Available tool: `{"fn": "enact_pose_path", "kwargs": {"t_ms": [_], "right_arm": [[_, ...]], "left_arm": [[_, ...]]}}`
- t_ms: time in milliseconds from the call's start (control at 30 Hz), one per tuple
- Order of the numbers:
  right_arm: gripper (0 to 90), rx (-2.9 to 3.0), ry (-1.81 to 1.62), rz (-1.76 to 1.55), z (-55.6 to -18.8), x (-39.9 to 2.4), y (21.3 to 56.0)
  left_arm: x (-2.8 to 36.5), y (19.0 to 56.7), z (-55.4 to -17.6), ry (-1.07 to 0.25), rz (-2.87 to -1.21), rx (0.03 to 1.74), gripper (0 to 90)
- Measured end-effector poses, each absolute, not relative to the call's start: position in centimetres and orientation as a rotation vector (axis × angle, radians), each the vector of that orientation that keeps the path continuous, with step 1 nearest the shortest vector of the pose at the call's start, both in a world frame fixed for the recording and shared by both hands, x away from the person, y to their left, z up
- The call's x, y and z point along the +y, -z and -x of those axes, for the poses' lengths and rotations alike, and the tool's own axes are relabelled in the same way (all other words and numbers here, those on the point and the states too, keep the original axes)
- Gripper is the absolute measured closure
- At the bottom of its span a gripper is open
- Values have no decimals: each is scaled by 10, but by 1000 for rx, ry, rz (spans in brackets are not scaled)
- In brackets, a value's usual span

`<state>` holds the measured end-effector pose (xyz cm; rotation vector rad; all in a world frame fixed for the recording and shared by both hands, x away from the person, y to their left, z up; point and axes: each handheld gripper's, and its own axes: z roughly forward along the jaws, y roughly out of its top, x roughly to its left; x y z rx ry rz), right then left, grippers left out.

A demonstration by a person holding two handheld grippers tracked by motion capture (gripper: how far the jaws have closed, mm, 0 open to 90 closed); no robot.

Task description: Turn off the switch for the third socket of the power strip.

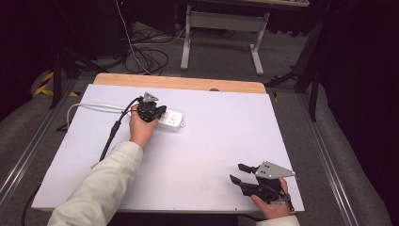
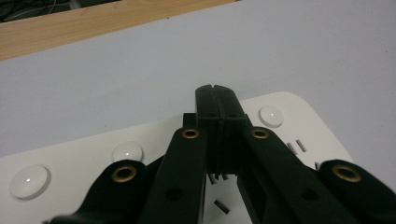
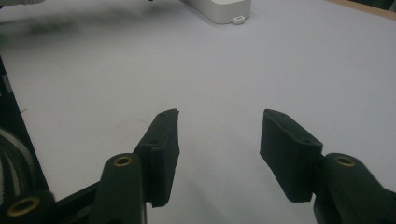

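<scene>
A white power strip (image 1: 173, 120) lies on the pale board (image 1: 211, 141) at the back left. My left gripper (image 1: 160, 113) hovers over it, held by a hand in a cream sleeve. In the left gripper view the jaws are pressed together with nothing between them, and the left gripper (image 2: 216, 93) points down at the power strip (image 2: 70, 161) among its round buttons (image 2: 127, 151) and sockets. My right gripper (image 1: 236, 172) rests near the front right corner, jaws spread. Its own view shows the right gripper (image 3: 219, 128) open over bare board, with the power strip (image 3: 219, 9) far off.
The strip's white cord (image 1: 89, 107) runs off to the left edge. A black cable (image 1: 110, 136) trails from the left gripper across the board. A wooden table edge (image 1: 179, 83) borders the back. White desk legs (image 1: 256, 52) and floor cables (image 1: 146, 56) lie beyond.
</scene>
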<state>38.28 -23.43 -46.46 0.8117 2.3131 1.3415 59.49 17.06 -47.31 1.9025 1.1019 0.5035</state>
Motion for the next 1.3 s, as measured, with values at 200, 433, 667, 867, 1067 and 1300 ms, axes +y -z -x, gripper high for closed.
{"fn": "enact_pose_path", "kwargs": {"t_ms": [200, 433, 667, 867, 1067, 1300], "right_arm": [[477, 2314, -1341, -809, -383, -234, 465], [478, 2316, -1336, -806, -383, -234, 465], [478, 2318, -1335, -806, -383, -234, 465], [478, 2321, -1336, -803, -383, -233, 465], [479, 2323, -1336, -802, -382, -233, 465], [479, 2327, -1339, -797, -382, -233, 465]], "left_arm": [[169, 474, -594, -521, -1919, 1095, 900], [166, 474, -593, -559, -1935, 1093, 900], [165, 475, -594, -564, -1937, 1105, 900], [163, 475, -594, -556, -1929, 1127, 900], [160, 475, -592, -590, -1945, 1129, 900], [158, 474, -592, -588, -1938, 1158, 900]]}}
